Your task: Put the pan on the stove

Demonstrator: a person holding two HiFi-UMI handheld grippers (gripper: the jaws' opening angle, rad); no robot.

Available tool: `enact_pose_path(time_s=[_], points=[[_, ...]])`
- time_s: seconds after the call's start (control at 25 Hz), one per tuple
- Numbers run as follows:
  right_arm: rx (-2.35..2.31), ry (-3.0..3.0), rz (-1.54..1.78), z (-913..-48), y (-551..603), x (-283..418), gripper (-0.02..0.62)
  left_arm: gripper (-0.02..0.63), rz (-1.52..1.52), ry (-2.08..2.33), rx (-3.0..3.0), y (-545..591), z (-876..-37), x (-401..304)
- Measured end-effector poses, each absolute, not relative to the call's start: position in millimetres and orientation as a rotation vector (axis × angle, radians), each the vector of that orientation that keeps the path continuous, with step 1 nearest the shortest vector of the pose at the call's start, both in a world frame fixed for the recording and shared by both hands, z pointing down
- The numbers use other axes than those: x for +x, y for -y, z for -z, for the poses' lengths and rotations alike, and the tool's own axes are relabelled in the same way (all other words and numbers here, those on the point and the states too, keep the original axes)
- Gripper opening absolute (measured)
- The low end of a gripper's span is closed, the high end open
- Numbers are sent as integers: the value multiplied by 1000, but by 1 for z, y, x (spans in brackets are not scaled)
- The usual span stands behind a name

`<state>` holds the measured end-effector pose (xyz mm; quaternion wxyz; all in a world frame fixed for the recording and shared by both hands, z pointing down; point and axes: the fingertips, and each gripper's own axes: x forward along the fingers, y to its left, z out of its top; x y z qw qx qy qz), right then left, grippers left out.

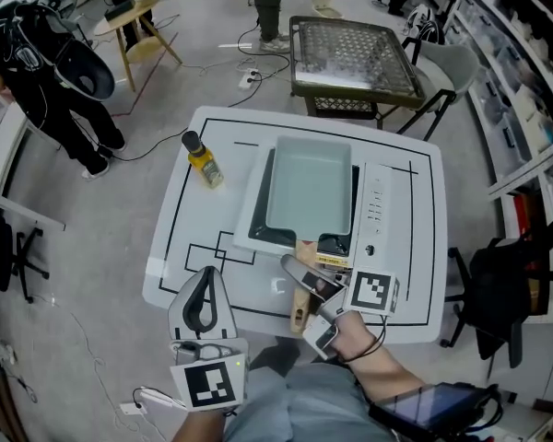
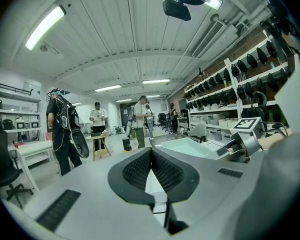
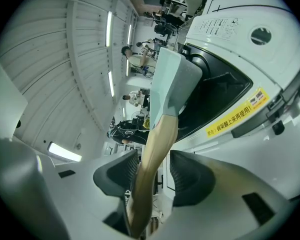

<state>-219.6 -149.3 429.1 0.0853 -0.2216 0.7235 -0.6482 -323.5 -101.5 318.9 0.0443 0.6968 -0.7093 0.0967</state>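
Observation:
A pale green rectangular pan (image 1: 309, 191) sits on the white stove (image 1: 380, 212) in the middle of the table, its wooden handle (image 1: 302, 293) pointing toward me. My right gripper (image 1: 301, 279) stands around that handle. In the right gripper view the handle (image 3: 157, 144) runs between the pads of the right gripper (image 3: 152, 159) with a gap on the right side, so the jaws are open; the pan (image 3: 170, 84) and stove (image 3: 240, 39) lie beyond. My left gripper (image 1: 201, 293) hangs over the table's front left, shut on nothing (image 2: 150, 154).
A yellow oil bottle (image 1: 203, 159) stands left of the stove on the white table (image 1: 212, 265), which has black lines. Behind the table stands a metal mesh cart (image 1: 352, 58) and a folding chair (image 1: 452, 72). A person (image 1: 51, 81) stands at far left, near a wooden stool (image 1: 138, 30).

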Motion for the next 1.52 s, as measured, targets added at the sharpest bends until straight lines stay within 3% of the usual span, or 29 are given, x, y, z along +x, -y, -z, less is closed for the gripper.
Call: enact_pose_path(time_s=[0.64, 0.96, 1.12, 1.32, 1.52], points=[[-899, -2158, 1686, -386, 145, -110, 212, 18, -235, 2108, 2285, 130, -283, -243], [-1192, -2655, 788, -299, 152, -43, 209, 18, -95, 2044, 2419, 147, -243, -164], [-1405, -2724, 393, -273, 158, -10, 84, 18, -60, 2005, 2478, 151, -224, -129], [-1507, -2741, 146, -261, 154, 9, 66, 18, -30, 2013, 2528, 153, -211, -106], [-1508, -2736, 132, -262, 153, 20, 60, 18, -59, 2042, 2514, 150, -215, -94]])
